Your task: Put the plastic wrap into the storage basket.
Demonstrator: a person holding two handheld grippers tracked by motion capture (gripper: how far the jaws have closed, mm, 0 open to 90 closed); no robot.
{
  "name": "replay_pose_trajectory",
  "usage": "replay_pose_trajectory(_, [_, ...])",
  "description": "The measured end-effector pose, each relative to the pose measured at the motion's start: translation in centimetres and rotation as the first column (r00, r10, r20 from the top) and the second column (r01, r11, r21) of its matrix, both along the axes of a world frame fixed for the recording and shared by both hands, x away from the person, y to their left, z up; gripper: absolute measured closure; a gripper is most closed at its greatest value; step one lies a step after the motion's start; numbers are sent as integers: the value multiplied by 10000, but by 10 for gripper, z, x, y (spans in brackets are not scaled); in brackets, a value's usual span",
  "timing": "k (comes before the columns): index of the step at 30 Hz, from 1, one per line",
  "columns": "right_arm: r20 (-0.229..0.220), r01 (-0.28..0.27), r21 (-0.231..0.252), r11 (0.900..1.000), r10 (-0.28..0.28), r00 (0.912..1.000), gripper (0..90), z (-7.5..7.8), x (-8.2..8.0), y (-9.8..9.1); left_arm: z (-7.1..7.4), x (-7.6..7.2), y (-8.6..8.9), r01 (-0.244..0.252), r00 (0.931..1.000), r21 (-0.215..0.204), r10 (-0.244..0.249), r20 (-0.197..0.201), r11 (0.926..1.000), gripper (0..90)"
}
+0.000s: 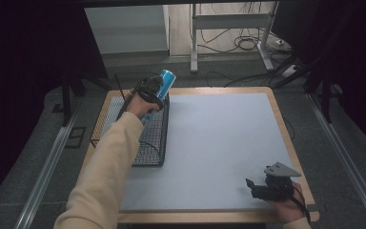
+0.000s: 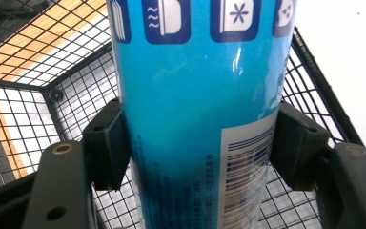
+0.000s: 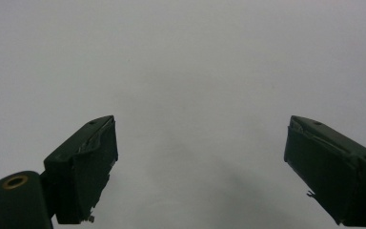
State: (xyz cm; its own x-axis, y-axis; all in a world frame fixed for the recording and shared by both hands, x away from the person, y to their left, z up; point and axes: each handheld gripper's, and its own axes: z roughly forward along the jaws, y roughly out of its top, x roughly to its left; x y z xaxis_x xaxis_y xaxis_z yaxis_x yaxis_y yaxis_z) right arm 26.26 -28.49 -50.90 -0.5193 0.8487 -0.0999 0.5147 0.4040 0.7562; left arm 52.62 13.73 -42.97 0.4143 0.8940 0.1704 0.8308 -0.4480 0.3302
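Note:
A tall blue can (image 1: 161, 86) with white icons and a barcode label is held tilted above the black wire basket (image 1: 148, 153) at the table's left. My left gripper (image 1: 151, 91) is shut on the blue can (image 2: 195, 105), one pad on each side of it. The basket's mesh wall (image 2: 24, 129) shows right behind the can. My right gripper (image 1: 262, 187) rests near the table's front right corner. In the right gripper view its jaws stand wide apart, and the right gripper (image 3: 200, 162) holds nothing over the white tabletop (image 3: 186, 62).
The white tabletop (image 1: 219, 143) has a wooden rim. Beyond the far edge stand a metal table frame (image 1: 228, 33) and loose cables on the floor. Dark curtains hang at both sides.

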Motion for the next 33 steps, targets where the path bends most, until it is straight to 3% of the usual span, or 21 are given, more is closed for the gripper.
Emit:
replay_pose_trajectory(4, [5,-22,47,10000,22,10000,113,0,0,0,0,-1,0,84,9999,72,-84,58,9999,307])
replay_pose_trajectory(10, [7,-75,23,10000,75,10000,112,0,-1,0,7,-6,3,-128,9995,-56,130,293,9999,207])
replay_pose_trajectory(13, [-8,-70,31,10000,70,10000,113,0,0,0,17,-16,6,-333,9973,-569,369,628,9978,194])
replay_pose_trajectory(18, [-64,-133,13,9999,133,9999,113,-1,-1,2,31,-43,3,-36,9960,-1178,141,883,9930,150])
replay_pose_trajectory(20, [-2,-168,-9,9999,168,9999,113,0,-2,3,36,-55,0,46,9953,-2005,149,956,9797,144])
replay_pose_trajectory(21, [2,-151,6,9999,151,9999,113,0,-2,4,38,-62,-3,191,9941,-2208,50,1080,9751,148])
replay_pose_trajectory(24, [57,-136,-15,9999,137,9999,113,0,-3,4,45,-79,-10,836,9892,-2344,-523,1366,9685,149])
replay_pose_trajectory(27, [55,-141,-32,9999,142,9999,113,0,-3,4,52,-100,-16,1361,9818,-2651,-943,1648,9546,149])
replay_pose_trajectory(31, [76,-156,5,9999,156,9999,113,0,-3,5,52,-126,-26,2083,9690,-2968,-1553,1924,9320,151])
replay_pose_trajectory(33, [73,-208,14,9998,208,9998,113,0,-3,5,49,-141,-34,2485,9586,-3082,-1876,2140,9183,152])
